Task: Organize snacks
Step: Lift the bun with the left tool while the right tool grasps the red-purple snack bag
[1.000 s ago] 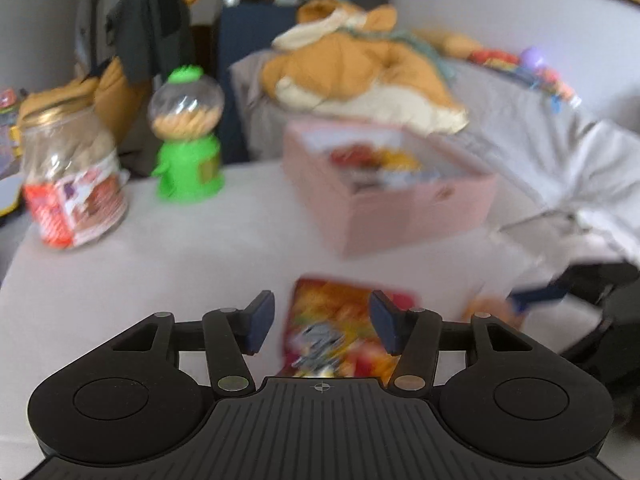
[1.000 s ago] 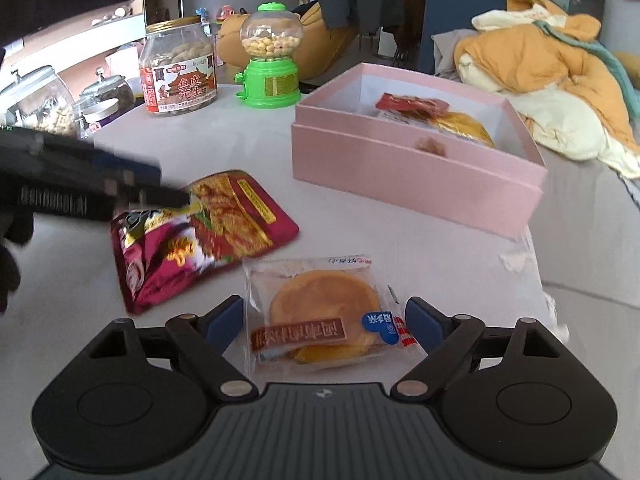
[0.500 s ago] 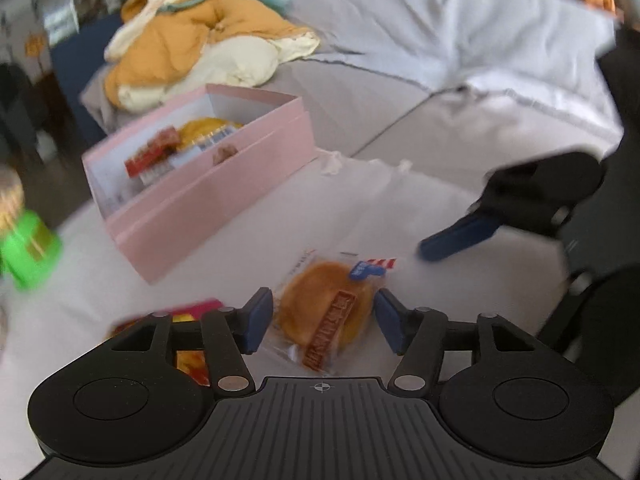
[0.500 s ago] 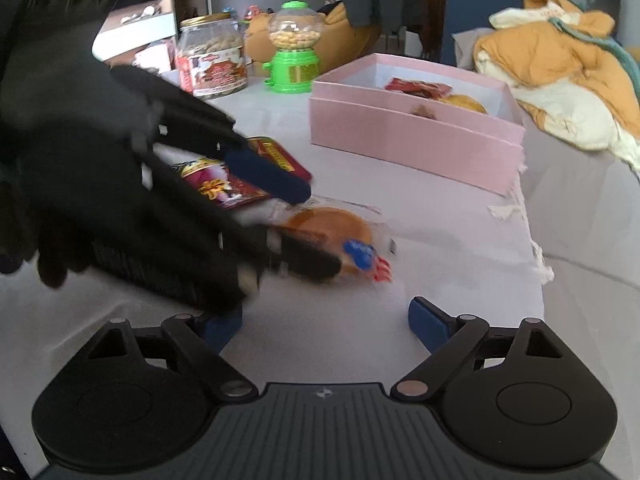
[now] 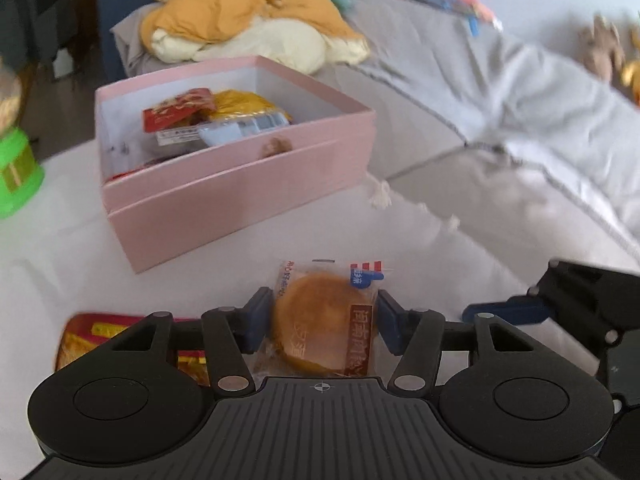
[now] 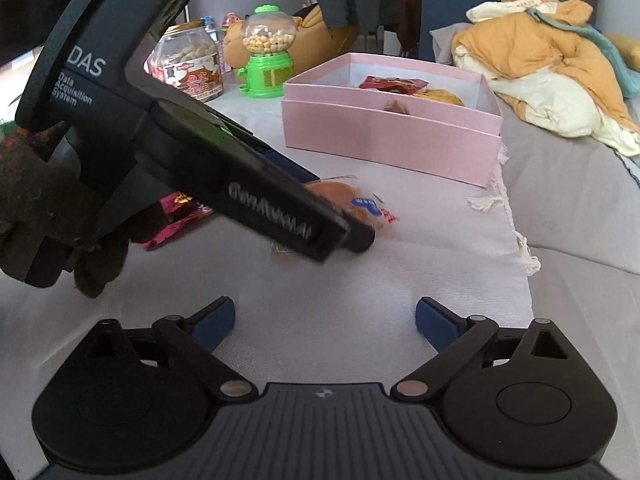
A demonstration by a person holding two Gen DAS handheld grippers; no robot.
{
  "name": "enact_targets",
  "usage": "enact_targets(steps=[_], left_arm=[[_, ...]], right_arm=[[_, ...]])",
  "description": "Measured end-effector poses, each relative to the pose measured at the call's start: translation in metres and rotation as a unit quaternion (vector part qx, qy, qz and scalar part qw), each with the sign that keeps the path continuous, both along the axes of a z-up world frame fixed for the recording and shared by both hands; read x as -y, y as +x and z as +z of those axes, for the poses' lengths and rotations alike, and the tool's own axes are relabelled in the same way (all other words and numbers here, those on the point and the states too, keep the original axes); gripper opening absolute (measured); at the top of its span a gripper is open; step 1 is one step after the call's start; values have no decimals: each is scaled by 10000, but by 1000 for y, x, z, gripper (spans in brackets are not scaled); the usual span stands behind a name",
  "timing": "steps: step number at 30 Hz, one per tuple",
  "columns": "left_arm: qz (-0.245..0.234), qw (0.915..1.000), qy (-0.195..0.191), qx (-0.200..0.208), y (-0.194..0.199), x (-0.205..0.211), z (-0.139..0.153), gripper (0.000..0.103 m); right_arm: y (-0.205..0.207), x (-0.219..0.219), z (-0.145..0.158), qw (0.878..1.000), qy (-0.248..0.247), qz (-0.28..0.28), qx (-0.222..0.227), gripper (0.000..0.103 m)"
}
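White cloth covers the worktop [image 5: 404,236], and a grey bed [image 5: 500,92] with heaped orange and cream bedding [image 5: 256,24] is seen beyond its far edge. Between the blue pads of the left tool [image 5: 322,322] a wrapped round cake [image 5: 324,320] is pinched, both pads being pressed against the sides of its clear wrapper. Ahead of this tool and slightly to its left, an open pink box [image 5: 240,184] is set on the worktop, with several snack packets [image 5: 180,110] lying inside. Just left of the same tool, partly hidden under its body, a red and yellow snack bag [image 5: 100,332] is laid flat. The right tool [image 6: 322,322] is held wide open with nothing between its pads, above bare cloth. Ahead of it and to its left, the left tool is seen from the side with the cake at its tip. Further off, a green candy dispenser [image 6: 268,56] and a jar of peanuts [image 6: 190,64] are placed near the worktop's far edge.
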State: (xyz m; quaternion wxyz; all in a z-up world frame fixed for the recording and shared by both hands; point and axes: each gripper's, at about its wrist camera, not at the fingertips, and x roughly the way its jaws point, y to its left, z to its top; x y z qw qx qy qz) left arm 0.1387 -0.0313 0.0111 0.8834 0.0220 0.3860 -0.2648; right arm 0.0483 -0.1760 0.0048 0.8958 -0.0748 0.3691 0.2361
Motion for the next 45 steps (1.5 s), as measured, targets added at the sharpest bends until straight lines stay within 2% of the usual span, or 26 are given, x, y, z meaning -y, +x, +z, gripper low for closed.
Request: enact_targets(steps=[1,4,7,9,11,14,16,18,21,24,27,29,30,31,34,37,41,45], left_arm=[[139,9997,-191,-41,-2,-7,1,61],[481,9980,-404,-23,-11,-28,11,60],[900,9942,-511,292,-27,-62,32,60],[1288,9892,-441,544,-41,-91,45,60],[1762,9812,-258,741,-52,-118,51,60],[2563,9630,23,839,-65,-160,45,61],[2978,9510,175,815,-73,-183,33,60],[3196,9453,113,643,-79,-201,18,61],[3247,9445,-220,454,-85,-215,1,61],[3183,9453,-317,634,-91,-214,0,61],[3101,9476,-393,657,-90,-213,-2,61],[3075,9485,-350,671,-90,-212,-3,61],[3063,9489,-315,691,-92,-210,-3,61],[3052,9492,-283,713,-94,-208,-3,61],[3034,9496,-252,743,-95,-209,-5,61],[3036,9495,-329,725,-94,-211,-5,61],[3040,9492,-379,718,-95,-213,-6,61],[3041,9492,-365,717,-95,-213,-6,61]], right_arm=[[0,-1,0,10000,-28,-49,4,98],[3,-2,2,9994,-65,-351,-20,98],[12,-1,7,9968,507,-528,-325,98],[22,-8,11,9939,779,-616,-489,98],[34,-21,16,9919,894,-692,-585,98],[53,-45,18,9872,1036,-826,-890,98],[66,-63,14,9812,1174,-898,-1242,101],[71,-86,13,9816,1018,-1097,-1190,102],[76,-120,11,9859,647,-1093,-1088,103],[79,-149,11,9889,471,-994,-996,103],[85,-179,8,9917,17,-968,-850,103],[88,-200,4,9937,-440,-872,-553,103],[86,-203,4,9951,-485,-767,-403,103],[84,-202,4,9959,-490,-687,-312,103],[82,-179,3,9982,-211,-343,-442,103],[72,-151,1,9993,-210,-17,-310,103],[62,-124,-1,9996,-154,161,-199,103],[63,-125,1,9993,-203,80,-289,103]])
